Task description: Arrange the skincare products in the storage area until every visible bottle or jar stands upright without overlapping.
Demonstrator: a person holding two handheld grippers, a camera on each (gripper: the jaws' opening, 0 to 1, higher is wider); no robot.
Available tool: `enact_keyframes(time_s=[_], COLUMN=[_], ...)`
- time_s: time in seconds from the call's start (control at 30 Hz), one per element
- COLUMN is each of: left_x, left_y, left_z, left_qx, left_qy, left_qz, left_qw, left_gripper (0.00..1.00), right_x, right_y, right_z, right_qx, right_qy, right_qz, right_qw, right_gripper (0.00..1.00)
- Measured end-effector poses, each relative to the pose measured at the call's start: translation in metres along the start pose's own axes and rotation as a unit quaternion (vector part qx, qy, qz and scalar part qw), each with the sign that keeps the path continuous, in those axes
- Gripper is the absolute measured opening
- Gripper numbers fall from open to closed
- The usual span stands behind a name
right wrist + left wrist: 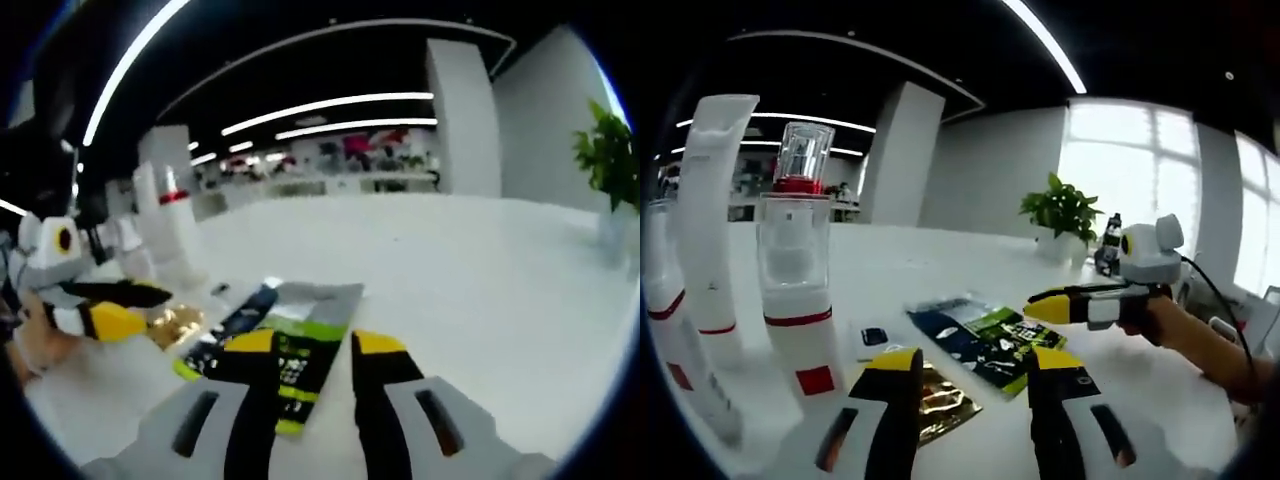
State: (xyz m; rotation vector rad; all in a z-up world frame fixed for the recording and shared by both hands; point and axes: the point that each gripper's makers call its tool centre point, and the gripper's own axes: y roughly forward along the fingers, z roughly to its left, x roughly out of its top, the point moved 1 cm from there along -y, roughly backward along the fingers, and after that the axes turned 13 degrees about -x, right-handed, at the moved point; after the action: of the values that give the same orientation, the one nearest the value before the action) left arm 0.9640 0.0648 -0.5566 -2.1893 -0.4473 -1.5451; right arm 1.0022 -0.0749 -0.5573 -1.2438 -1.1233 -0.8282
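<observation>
Both tongs, left (975,400) and right (310,385), gape empty. Bottles (800,260) at 10 o'clock look upright already; guessing next the flat sachets (985,340) on the bench (940,260) want tidying.

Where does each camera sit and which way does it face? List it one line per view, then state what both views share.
Left gripper view: rides the left hand-held gripper, jaws apart, facing across the white table towards bright windows and a potted plant; upright white bottles stand on the left; the right hand-held gripper and the person's forearm enter from the right.
Right gripper view: rides the right hand-held gripper, jaws apart, facing the office interior; the left hand-held gripper enters from the left.
Shared: dark green sachet, gold sachet, bottles, table, plant.
</observation>
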Motion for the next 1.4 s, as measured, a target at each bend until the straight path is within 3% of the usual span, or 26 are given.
enact_keyframes(time_s=[0.23,0.37,0.43,0.57,0.77,1.17,1.3,1.4], left_x=[0.007,0.012,0.013,0.016,0.019,0.045,0.046,0.058], left_y=[0.003,0.006,0.006,0.009,0.012,0.001,0.003,0.000], left_z=[-0.012,-0.026,-0.030,-0.041,-0.056,-0.066,-0.077,-0.090], left_qx=[-0.019,-0.042,-0.042,-0.056,-0.090,-0.089,-0.116,-0.128], left_qy=[0.030,0.053,0.064,0.080,0.071,0.065,0.051,0.057], left_qz=[-0.012,-0.021,-0.020,-0.031,-0.049,-0.113,-0.117,-0.129], left_qw=[0.9993,0.9975,0.9969,0.9947,0.9922,0.9875,0.9851,0.9818], left_gripper=[0.55,0.60,0.60,0.67,0.79,0.99,1.00,1.00], right_x=[0.005,0.009,0.009,0.011,0.010,0.019,0.009,0.007], right_y=[-0.003,-0.005,-0.006,-0.008,-0.011,-0.015,-0.017,-0.025], right_z=[0.005,0.007,0.010,0.024,0.026,0.030,0.040,0.056], right_qx=[-0.006,-0.003,0.009,0.041,0.046,0.054,0.079,0.114], right_qy=[-0.028,-0.014,-0.007,0.038,0.038,0.009,-0.026,-0.063], right_qz=[-0.028,-0.044,-0.046,-0.052,-0.046,-0.070,-0.042,-0.024], right_qw=[0.9992,0.9989,0.9989,0.9971,0.9971,0.9961,0.9957,0.9912], right_gripper=[0.44,0.56,0.67,0.98,1.00,1.00,1.00,1.00])
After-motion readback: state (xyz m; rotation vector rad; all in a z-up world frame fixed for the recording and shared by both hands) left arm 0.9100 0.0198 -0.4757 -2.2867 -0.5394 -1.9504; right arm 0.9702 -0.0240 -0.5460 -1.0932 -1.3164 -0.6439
